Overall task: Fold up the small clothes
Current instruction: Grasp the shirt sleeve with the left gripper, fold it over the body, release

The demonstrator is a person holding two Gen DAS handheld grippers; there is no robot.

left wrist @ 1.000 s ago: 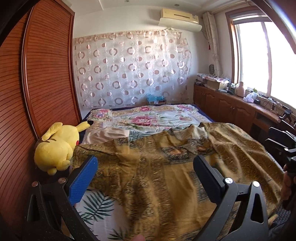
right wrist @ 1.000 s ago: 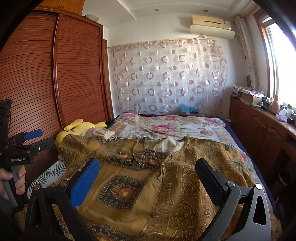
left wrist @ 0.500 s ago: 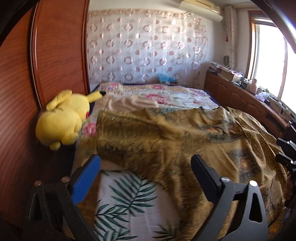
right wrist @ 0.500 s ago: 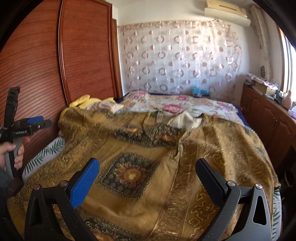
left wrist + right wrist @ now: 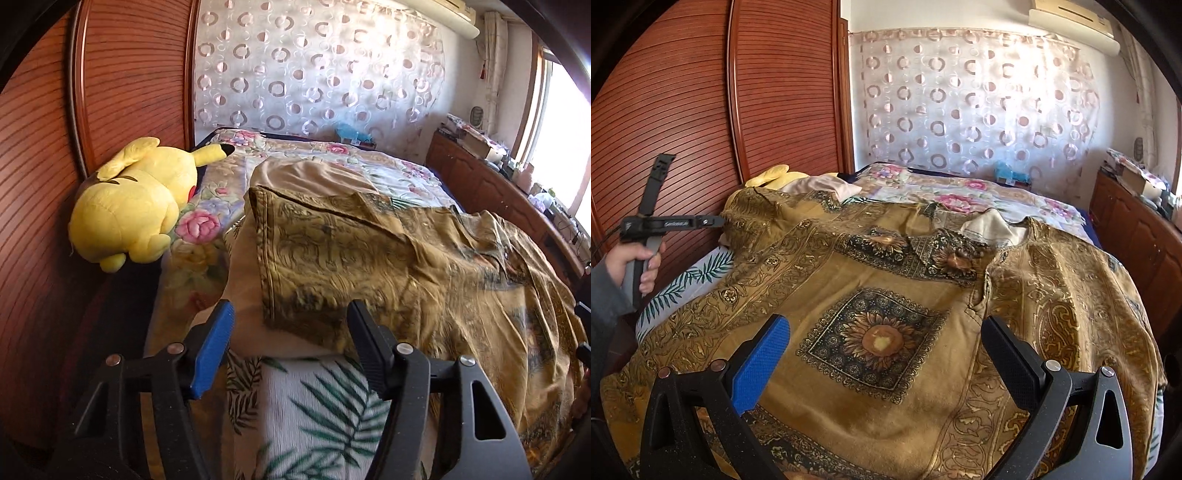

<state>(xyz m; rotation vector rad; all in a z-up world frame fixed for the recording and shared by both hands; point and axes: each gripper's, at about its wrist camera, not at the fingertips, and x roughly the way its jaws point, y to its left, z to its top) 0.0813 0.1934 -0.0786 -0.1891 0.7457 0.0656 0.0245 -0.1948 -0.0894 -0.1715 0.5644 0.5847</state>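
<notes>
Lying spread face-up over the bed [image 5: 1067, 212]: gold patterned shirt [image 5: 886, 295], sunflower square at centre of chest, collar toward the far circle-print curtain [image 5: 979, 103], one sleeve reaching toward the wooden wardrobe [image 5: 683, 92]. Covering most of the palm-leaf sheet [image 5: 314, 406] and part of the floral quilt [image 5: 388, 173].

Left gripper [image 5: 290, 325]: aimed down at the sleeve cuff end [image 5: 295, 310], jaws closing, cuff edge sitting between blue pad and black pad w/ gaps both sides, pads not pressing cloth yet. Seen from right wrist cam at far left [image 5: 718, 221], tip right at the sleeve, held by a hand [image 5: 635, 262] in a grey sleeve.

Right gripper [image 5: 886, 343]: spread wide, hovering over lower chest of shirt, nothing pinched; sunflower print showing btwn the fingers.

Also: yellow plush toy [image 5: 133, 206] on bed's wardrobe side, near the sleeve but apart. Beige cloth [image 5: 310, 177] beyond the sleeve, partly under it. Wooden cabinets [image 5: 498, 195] along window side, cluttered on top.
</notes>
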